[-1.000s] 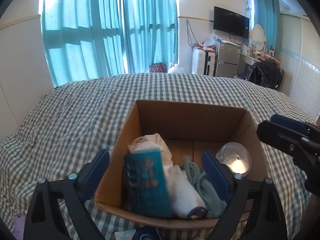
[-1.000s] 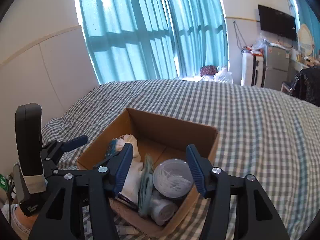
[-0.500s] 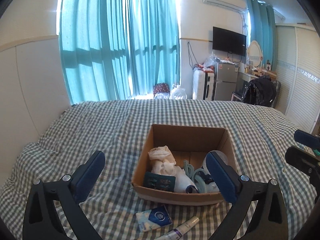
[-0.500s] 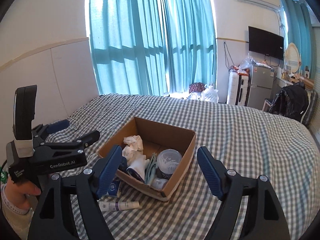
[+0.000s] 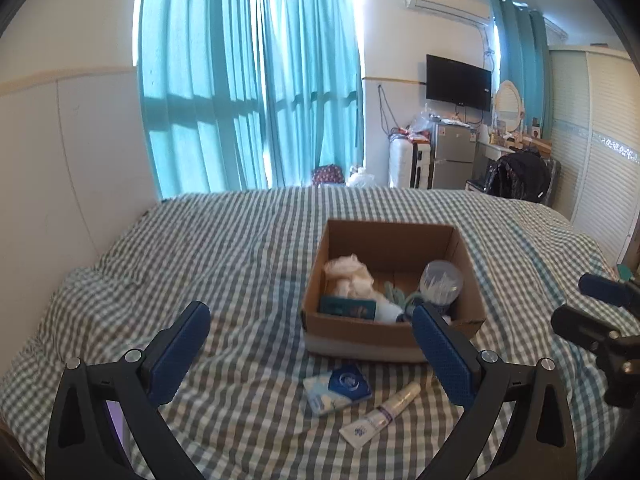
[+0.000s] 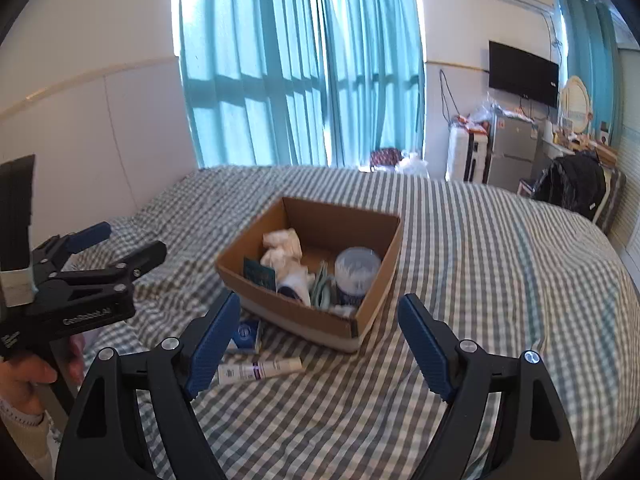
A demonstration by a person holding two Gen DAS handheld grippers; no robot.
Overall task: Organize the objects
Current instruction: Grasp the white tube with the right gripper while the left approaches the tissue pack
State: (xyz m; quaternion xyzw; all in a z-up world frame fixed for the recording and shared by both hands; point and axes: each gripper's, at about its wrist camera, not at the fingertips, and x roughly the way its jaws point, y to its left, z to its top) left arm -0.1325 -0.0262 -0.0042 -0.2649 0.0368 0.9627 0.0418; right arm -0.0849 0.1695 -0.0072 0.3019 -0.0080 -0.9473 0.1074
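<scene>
Both claws wide apart, holding nothing
Tube [image 5: 381,410] and packet [image 5: 337,389] lie between the left claw [image 5: 316,354] pads, before the box [image 5: 394,330]; right claw [image 6: 322,338] has just been opening

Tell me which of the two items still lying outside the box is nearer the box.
The blue-and-white tissue pack: it lies just in front of the cardboard box, while the white tube lies farther back toward the grippers.

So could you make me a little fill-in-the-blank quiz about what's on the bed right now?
1. The cotton swab jar stands inside the ____ box.
2. The tissue pack and the white tube lie on the ____ bedspread, outside the box.
3. The left gripper and right gripper both hold ____.

Missing words: cardboard; checked; nothing
</scene>
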